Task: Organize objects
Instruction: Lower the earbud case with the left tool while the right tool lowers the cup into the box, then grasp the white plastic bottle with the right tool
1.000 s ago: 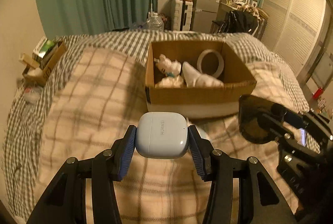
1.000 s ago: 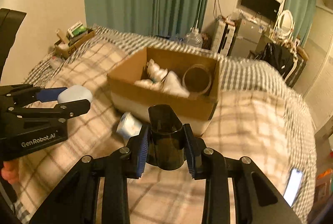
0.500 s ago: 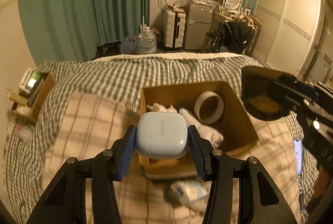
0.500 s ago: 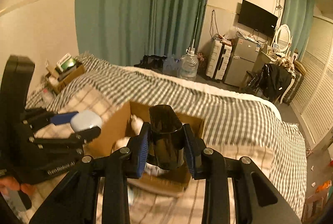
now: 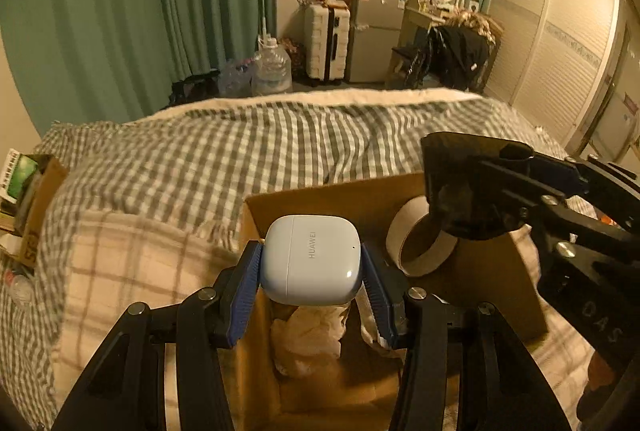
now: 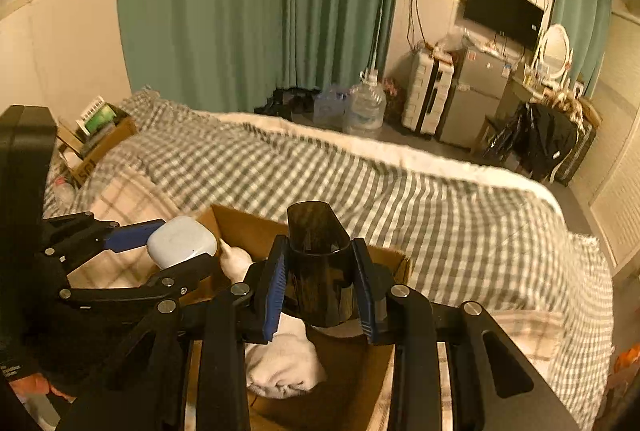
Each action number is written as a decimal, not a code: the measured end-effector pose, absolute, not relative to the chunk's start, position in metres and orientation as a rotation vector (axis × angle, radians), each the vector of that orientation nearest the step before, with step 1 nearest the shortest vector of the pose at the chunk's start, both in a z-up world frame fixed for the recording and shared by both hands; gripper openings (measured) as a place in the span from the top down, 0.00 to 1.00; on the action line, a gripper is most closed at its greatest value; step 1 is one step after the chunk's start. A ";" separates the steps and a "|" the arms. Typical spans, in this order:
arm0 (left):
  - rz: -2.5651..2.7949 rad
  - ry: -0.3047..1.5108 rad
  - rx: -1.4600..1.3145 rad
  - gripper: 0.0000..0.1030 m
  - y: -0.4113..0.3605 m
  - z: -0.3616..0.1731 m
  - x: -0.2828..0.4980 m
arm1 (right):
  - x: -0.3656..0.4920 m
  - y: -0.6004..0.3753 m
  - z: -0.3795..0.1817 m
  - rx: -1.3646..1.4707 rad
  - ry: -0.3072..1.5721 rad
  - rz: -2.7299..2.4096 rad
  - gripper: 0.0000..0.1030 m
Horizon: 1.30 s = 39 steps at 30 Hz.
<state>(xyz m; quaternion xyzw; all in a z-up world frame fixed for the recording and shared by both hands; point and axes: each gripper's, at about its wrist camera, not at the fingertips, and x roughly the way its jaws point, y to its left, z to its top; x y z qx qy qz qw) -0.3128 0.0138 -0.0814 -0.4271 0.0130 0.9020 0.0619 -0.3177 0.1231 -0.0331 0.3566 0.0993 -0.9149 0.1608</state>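
bed, cardboard box under both tools, earbud case, dark cup

text: "HUAWEI" | on: pale blue rounded plastic earbud case | orientation: letters run vertically on its front | other: partial letters on black right gripper body, unreadable

Long green pleated curtains are hanging across the far wall. A flat black television is sitting high on the cream wall, above a small grey metal fridge. A white ribbed hard-shell suitcase is standing upright just beside the fridge, and a clear plastic water jug is resting on the floor near the suitcase.
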 end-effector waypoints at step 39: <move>2.942 0.010 -1.088 0.00 -0.034 -0.023 -0.118 | -0.111 0.161 0.036 0.845 0.230 -2.715 0.30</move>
